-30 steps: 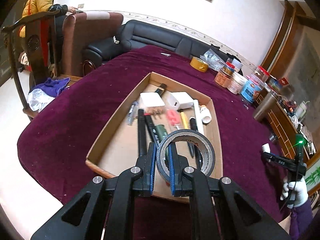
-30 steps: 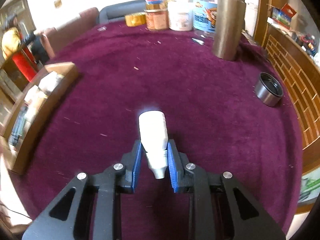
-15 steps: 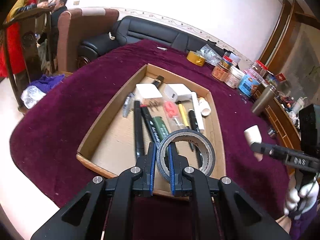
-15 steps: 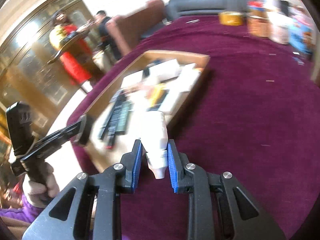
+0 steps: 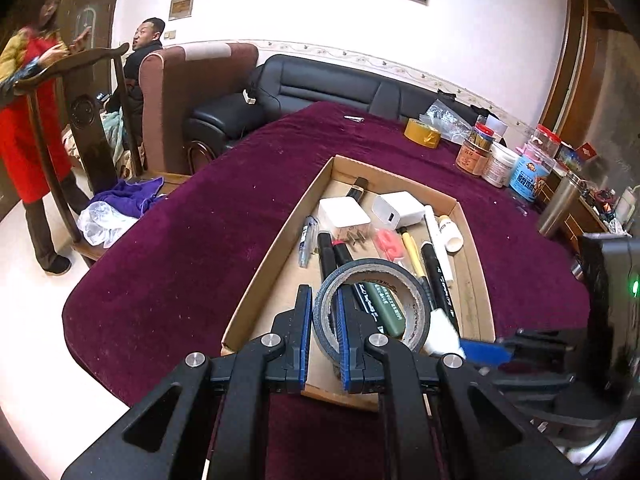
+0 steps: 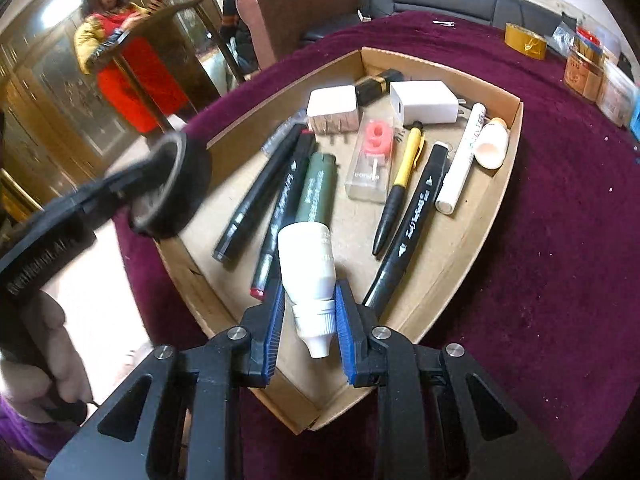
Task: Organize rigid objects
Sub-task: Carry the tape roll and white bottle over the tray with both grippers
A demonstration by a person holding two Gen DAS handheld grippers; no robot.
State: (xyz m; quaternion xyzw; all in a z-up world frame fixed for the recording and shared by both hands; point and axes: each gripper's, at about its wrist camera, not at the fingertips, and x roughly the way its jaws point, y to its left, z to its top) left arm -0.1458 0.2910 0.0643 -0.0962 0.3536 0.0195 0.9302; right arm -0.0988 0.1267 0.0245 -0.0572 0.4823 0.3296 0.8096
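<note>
We hold the white bottle (image 6: 308,276), clamped in the right hand-held gripper (image 6: 310,320), lengthwise over the tray's (image 6: 472,256) near corner, the left hand-held gripper (image 5: 323,344) pinching the tape roll (image 5: 372,304) beside it

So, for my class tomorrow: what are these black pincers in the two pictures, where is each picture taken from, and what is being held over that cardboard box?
No robot: a person holds a hand-held two-finger gripper in each hand, each with a camera looking along its fingers. One picture looks along the left gripper, shut on the wall of a roll of dark tape. The other looks along the right gripper, shut on a small white bottle. Both hang above a cardboard tray of markers, pens and chargers on a purple tablecloth.
</note>
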